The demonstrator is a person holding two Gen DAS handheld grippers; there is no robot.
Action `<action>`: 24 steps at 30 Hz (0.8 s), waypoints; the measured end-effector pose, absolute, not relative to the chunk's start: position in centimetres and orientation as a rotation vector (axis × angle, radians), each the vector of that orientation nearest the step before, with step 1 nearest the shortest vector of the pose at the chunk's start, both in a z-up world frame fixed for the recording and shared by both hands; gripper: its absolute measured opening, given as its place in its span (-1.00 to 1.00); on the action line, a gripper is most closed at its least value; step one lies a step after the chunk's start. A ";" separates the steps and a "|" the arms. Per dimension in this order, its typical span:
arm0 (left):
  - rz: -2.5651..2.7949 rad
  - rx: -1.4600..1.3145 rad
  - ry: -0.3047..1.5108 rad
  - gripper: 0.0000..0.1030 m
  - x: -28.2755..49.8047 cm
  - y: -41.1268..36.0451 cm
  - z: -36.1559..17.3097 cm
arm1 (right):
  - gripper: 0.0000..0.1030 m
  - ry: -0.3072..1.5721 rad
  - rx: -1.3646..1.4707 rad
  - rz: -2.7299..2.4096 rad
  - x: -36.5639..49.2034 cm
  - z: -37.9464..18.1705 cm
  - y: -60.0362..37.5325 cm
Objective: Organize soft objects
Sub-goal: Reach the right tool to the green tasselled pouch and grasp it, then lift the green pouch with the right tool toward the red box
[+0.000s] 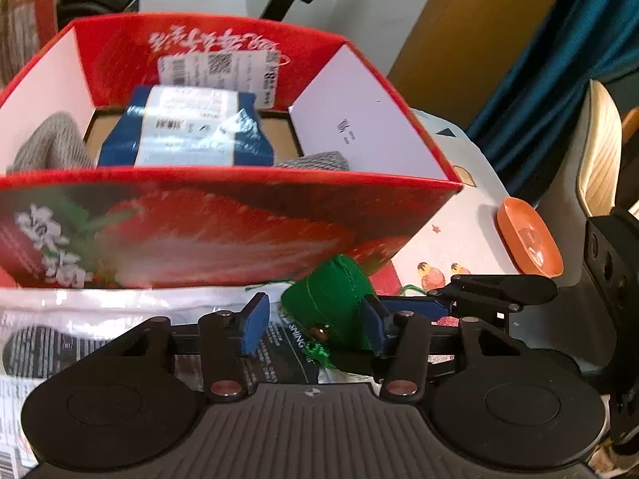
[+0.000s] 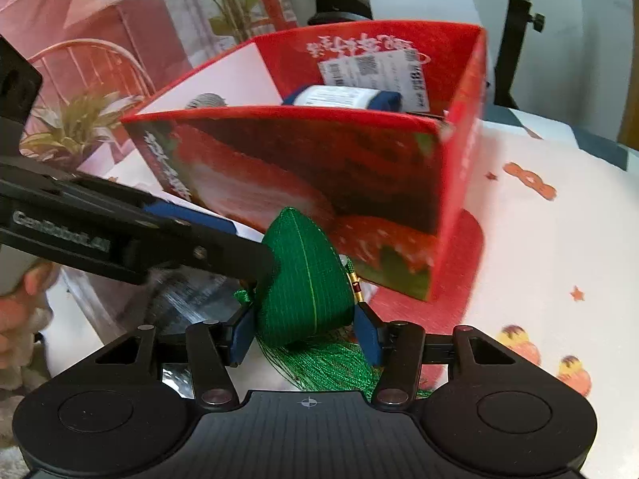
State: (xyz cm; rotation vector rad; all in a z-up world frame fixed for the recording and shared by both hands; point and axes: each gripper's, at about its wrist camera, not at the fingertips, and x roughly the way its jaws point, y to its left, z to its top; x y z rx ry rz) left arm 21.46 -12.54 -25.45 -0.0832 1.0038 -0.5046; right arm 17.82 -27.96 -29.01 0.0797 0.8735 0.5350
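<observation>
A green cone-shaped fabric pouch [image 2: 307, 279] with a green tassel lies on the table in front of the red strawberry box [image 2: 319, 167]. In the right wrist view my right gripper [image 2: 305, 337] has both blue pads against the pouch's sides. In the left wrist view my left gripper [image 1: 315, 325] straddles the same pouch [image 1: 331, 299]. Its right pad touches the fabric, and a gap shows beside the left pad. One left gripper finger [image 2: 223, 253] reaches the pouch from the left. The box [image 1: 223, 231] holds a blue-and-white packet [image 1: 187, 135] and grey knit pieces [image 1: 52, 143].
A clear plastic packet with dark contents [image 1: 80, 339] lies under my left gripper. An orange dish [image 1: 527, 235] sits at the table's right edge beside a chair [image 1: 599, 151]. A person's hand [image 2: 16, 311] shows at the left. The printed white tablecloth [image 2: 539, 239] lies to the right of the box.
</observation>
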 end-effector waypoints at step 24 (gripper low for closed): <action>-0.438 -0.292 1.021 0.09 21.5 -8.8 -27.4 | -0.11 0.871 -0.031 0.579 17.2 -29.0 -23.2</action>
